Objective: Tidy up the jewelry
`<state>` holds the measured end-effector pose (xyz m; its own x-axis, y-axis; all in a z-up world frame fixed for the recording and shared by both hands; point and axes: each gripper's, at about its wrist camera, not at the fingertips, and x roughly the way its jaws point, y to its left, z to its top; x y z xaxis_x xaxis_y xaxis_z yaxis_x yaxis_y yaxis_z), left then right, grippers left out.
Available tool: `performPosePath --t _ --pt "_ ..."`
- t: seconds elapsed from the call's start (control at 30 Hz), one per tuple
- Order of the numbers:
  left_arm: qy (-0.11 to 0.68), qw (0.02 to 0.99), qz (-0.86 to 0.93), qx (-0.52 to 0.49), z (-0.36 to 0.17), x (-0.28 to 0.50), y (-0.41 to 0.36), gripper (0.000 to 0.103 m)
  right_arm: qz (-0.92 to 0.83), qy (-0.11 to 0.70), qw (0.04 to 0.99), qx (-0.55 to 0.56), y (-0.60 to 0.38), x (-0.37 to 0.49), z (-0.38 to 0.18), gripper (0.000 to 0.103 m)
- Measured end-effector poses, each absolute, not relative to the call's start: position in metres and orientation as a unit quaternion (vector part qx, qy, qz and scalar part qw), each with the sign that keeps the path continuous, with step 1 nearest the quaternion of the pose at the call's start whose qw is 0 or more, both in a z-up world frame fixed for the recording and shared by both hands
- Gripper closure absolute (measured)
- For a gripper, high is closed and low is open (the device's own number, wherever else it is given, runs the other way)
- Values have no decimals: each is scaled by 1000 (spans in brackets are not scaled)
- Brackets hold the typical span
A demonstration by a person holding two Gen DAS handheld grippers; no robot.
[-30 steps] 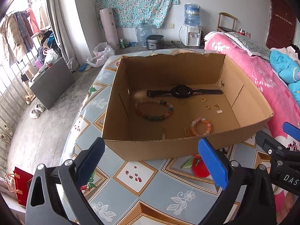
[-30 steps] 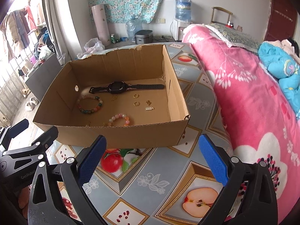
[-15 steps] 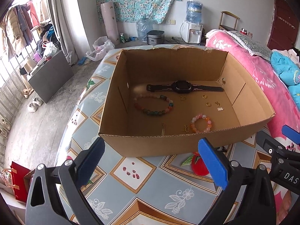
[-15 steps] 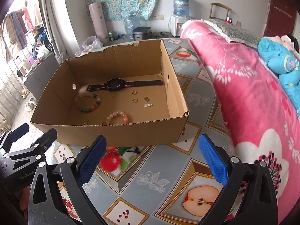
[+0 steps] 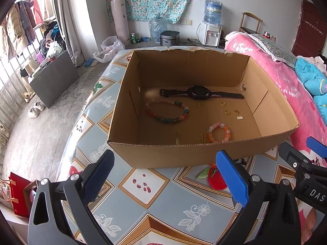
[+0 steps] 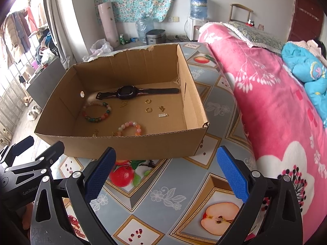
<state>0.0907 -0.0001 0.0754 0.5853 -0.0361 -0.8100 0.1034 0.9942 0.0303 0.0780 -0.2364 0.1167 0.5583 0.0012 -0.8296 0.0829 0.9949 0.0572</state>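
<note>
We see the watch (image 5: 199, 92), both bracelets (image 5: 167, 111) and the small gold pieces lying in the cardboard box (image 5: 184, 155); our left claw (image 5: 163, 175) and right claw (image 6: 165, 172) are wide open, empty, so little seems left.

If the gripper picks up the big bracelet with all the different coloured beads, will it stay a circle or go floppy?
The multicoloured bead bracelet would probably sag: it looks like separate round beads on a string, already lying as a loose oval on the floor of the cardboard box. The smooth, shiny beads may slip between the pads. If pushed, it would likely slide and bend rather than roll away.
</note>
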Motion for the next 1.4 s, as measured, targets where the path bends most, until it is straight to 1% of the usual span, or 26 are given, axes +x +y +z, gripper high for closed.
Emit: performPosePath --t 1.4 --pt "459 886 -46 34 74 90 -2 5 -14 470 882 37 -235 81 118 8"
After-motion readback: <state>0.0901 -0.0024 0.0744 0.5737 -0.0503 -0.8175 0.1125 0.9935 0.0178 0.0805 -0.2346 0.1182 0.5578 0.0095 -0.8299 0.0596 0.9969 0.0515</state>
